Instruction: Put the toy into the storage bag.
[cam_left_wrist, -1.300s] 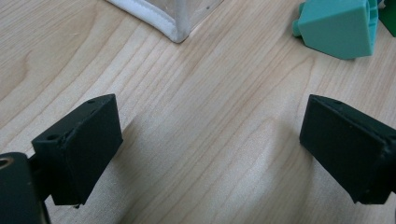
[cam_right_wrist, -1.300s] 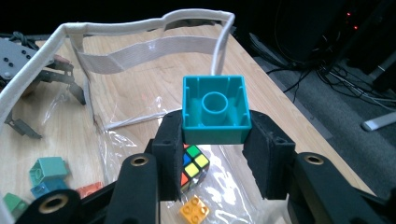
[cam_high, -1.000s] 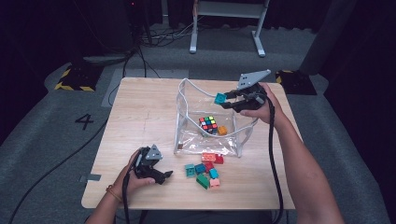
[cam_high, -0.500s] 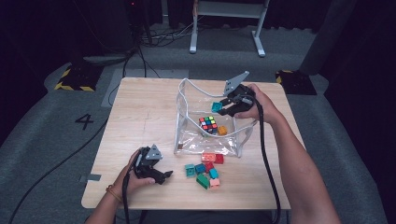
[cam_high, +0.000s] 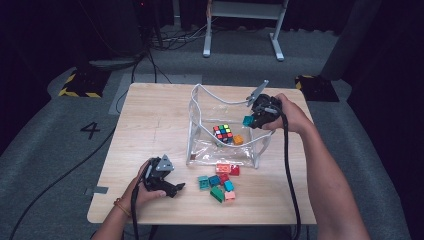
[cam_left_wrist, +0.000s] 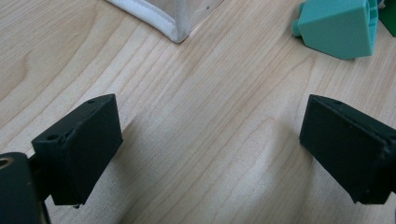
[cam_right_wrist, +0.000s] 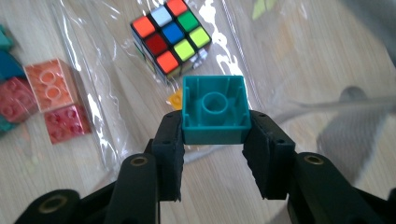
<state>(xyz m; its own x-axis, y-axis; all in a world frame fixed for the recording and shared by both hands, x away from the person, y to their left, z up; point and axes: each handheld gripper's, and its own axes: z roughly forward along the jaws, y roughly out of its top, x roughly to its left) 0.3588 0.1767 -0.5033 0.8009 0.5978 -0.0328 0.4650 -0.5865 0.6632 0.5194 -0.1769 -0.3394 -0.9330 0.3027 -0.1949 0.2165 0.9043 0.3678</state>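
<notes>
Lowered since the earlier frame, right gripper (cam_high: 251, 118) pinching teal brick (cam_right_wrist: 214, 110) sits at clear bag (cam_high: 200, 145) mouth, puzzle cube (cam_right_wrist: 169, 36) directly above in the right gripper view

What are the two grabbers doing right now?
Left gripper: open, holding nothing, resting on the table.
Right gripper: shut on a teal building block, above the clear bag.

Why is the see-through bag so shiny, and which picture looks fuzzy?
In the right gripper view, white glare streaks the clear bag near the puzzle cube, while the teal block stays sharp. In the left gripper view, the black jaws cast soft shadows on the table. The high view is softest, with dark surroundings.
</notes>
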